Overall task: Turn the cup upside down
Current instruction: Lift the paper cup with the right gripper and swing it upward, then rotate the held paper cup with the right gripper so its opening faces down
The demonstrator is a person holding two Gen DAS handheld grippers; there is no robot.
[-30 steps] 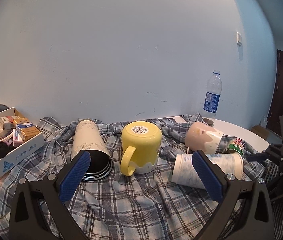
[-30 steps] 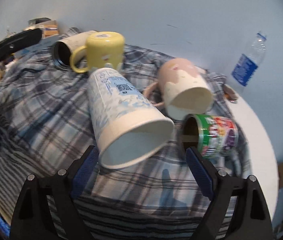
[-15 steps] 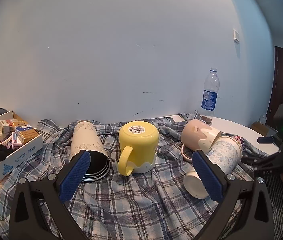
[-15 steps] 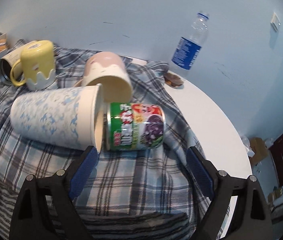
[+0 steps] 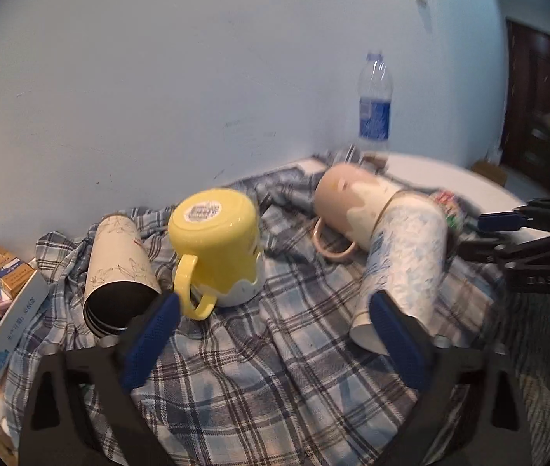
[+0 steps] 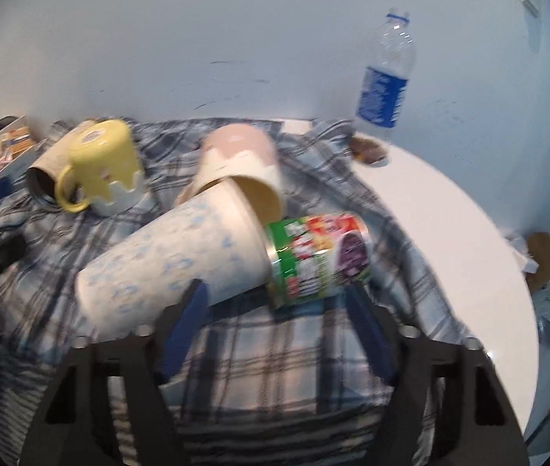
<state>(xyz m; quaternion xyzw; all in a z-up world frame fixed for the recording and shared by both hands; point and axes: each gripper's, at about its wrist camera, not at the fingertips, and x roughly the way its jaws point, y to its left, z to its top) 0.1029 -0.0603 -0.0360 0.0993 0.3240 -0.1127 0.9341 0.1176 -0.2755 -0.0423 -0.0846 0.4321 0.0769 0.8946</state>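
A tall white cup with blue print (image 5: 403, 268) lies on its side on the plaid cloth (image 5: 259, 380); it also shows in the right wrist view (image 6: 174, 264). A pink mug (image 5: 352, 209) lies on its side behind it. A yellow mug (image 5: 213, 248) stands upside down, tilted. A green can (image 6: 317, 260) lies by the white cup's rim. My left gripper (image 5: 271, 338) is open and empty, in front of the cups. My right gripper (image 6: 279, 330) is open and empty, just in front of the white cup and the can.
A paper tube (image 5: 119, 268) with a dark mouth lies left of the yellow mug. A box of small cartons (image 5: 3, 291) sits at the far left. A water bottle (image 6: 385, 81) stands on the white round table (image 6: 469, 248) by the wall.
Both views shifted and blurred. The white cup has swung, its mouth now toward my left gripper. My right gripper has come closer to the cup and can.
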